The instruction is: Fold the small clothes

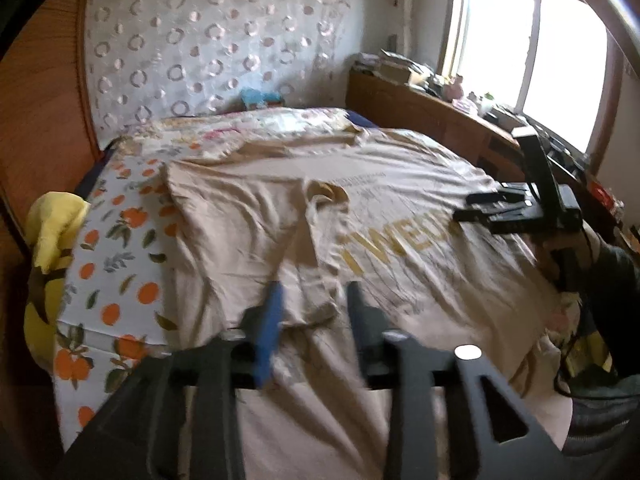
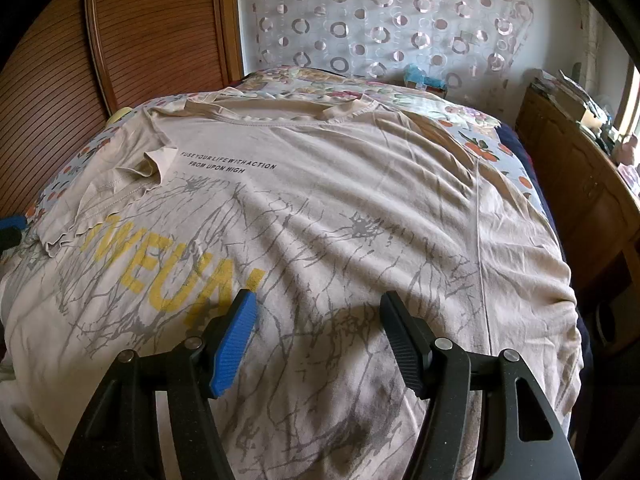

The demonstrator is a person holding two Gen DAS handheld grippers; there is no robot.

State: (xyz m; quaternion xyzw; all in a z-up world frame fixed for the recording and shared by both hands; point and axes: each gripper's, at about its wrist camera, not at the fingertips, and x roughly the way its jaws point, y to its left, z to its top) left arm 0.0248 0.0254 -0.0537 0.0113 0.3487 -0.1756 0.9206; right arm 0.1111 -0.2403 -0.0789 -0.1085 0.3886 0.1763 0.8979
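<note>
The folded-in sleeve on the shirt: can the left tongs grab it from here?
Probably yes. The sleeve lies on top of the T-shirt, just ahead of the open left tongs, with nothing covering it.

Cluttered sideboard point(image 2: 580, 168) beside bed point(image 2: 492, 148)

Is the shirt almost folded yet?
Just started. One sleeve of the beige printed T-shirt already lies folded in over the chest. Both the left gripper and the right gripper are open, holding nothing. The other sleeve and the body still need folding.
</note>
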